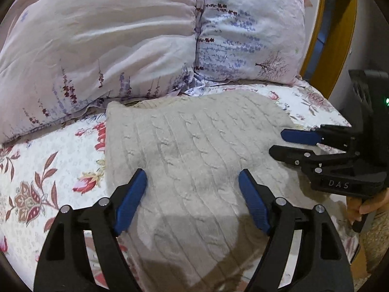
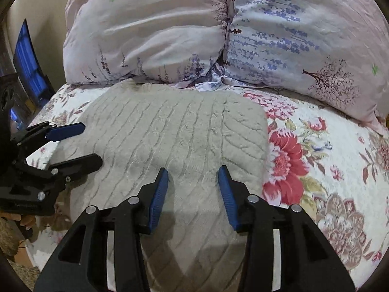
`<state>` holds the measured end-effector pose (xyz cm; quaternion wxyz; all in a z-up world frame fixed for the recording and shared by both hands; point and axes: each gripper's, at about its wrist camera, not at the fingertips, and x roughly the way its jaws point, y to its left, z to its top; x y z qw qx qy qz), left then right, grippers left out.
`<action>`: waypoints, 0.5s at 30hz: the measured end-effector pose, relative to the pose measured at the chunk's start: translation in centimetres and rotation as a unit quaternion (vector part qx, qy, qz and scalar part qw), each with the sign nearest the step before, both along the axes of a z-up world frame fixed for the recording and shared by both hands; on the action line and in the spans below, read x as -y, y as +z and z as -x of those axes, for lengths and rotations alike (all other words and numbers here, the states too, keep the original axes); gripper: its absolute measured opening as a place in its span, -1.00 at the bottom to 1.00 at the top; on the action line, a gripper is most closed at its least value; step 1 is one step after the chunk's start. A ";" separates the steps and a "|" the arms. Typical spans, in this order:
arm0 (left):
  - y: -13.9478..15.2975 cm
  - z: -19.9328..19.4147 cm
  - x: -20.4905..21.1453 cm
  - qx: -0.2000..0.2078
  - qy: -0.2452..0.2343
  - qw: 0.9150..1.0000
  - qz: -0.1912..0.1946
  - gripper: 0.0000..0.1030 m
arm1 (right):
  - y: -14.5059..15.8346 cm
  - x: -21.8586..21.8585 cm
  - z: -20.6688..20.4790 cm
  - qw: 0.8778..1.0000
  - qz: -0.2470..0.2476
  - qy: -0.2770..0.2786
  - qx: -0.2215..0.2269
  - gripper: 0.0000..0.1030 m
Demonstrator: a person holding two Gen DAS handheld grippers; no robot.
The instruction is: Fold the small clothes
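Sweater point(image 1: 194, 150), grey cable-knit, lies flat on the floral bedspread point(image 1: 36, 170), w/ its far edge just short of the two pillows point(image 1: 109, 48) at the head of the bed. It already looks like a compact rectangle, sleeves not visible, so I judge we're mid-fold, prob. w/ the sides tucked in and the last fold (bottom up to top, or in half) not yet done. Can't confirm what's tucked under.

Left gripper point(image 1: 193, 187): jaws wide apart, nothing between them, hovering over the near half of the knit. I can't tell from this view if the tips touch the fabric. Right gripper point(image 2: 193, 185): also spread, a bit narrower, empty, over the near-right part of the sweater. In the left wrist view I see it side-on at the sweater's right edge, jaws parted, nothing pinched.

Next move, as I read it: bring both grippers down to the near hem, one per corner, pinch all layers, lift and carry over toward the pillows, lay down w/ edges aligned. Knit is thick and floppy, so I'd want a deep bite; a shallow pinch may only grab the top layer and undo the fold. Keep both sides level so it doesn't skew.
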<state>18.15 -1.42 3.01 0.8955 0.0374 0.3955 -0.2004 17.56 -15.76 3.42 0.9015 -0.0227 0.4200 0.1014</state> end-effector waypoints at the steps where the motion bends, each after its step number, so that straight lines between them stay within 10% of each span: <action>1: 0.0 0.0 0.1 0.002 0.001 1.000 -0.003 0.53 | -0.1 0.2 -0.1 1.000 -0.006 -0.002 0.000 -0.14; 15: 2.0 3.8 -2.1 0.038 0.078 0.995 -0.040 0.79 | -0.3 1.2 5.6 0.998 0.029 -0.057 0.018 0.26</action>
